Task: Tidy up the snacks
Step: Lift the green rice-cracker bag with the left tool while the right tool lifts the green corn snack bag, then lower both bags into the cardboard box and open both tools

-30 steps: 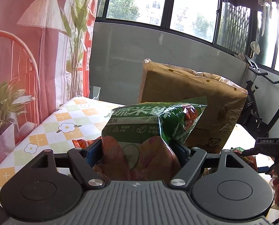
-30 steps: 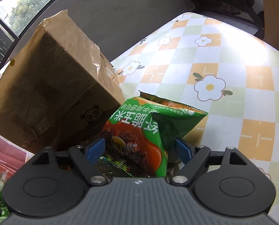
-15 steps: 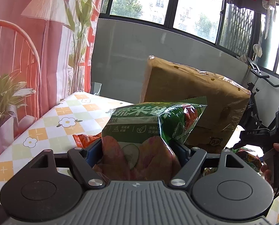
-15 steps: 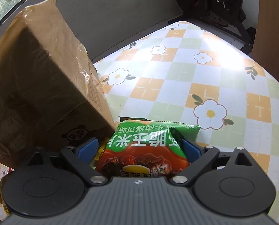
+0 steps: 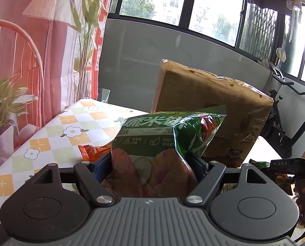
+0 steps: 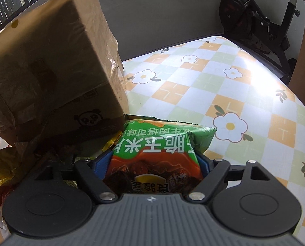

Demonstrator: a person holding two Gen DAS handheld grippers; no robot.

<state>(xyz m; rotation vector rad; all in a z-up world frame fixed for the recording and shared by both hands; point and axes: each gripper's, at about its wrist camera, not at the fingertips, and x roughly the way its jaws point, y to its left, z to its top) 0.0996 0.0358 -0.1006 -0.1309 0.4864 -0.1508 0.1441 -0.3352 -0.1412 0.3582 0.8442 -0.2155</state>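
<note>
One checked floral tablecloth (image 6: 224, 86); windows (image 5: 173, 6) behind.

Each gripper (image 5: 150, 164) (image 6: 152, 164) has black arms, blue pads (silver screws), ribbed grey housing.

Grey wall (image 5: 132, 65) under sunlit windows (image 5: 212, 6), exercise bike (image 6: 261, 22) (perhaps folded), printed curtain (image 5: 39, 41)

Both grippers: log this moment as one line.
left gripper: shut on cucumber bag | right gripper: jaws just closing, shut on corn bag | box: tilted, beside corn bag
</note>
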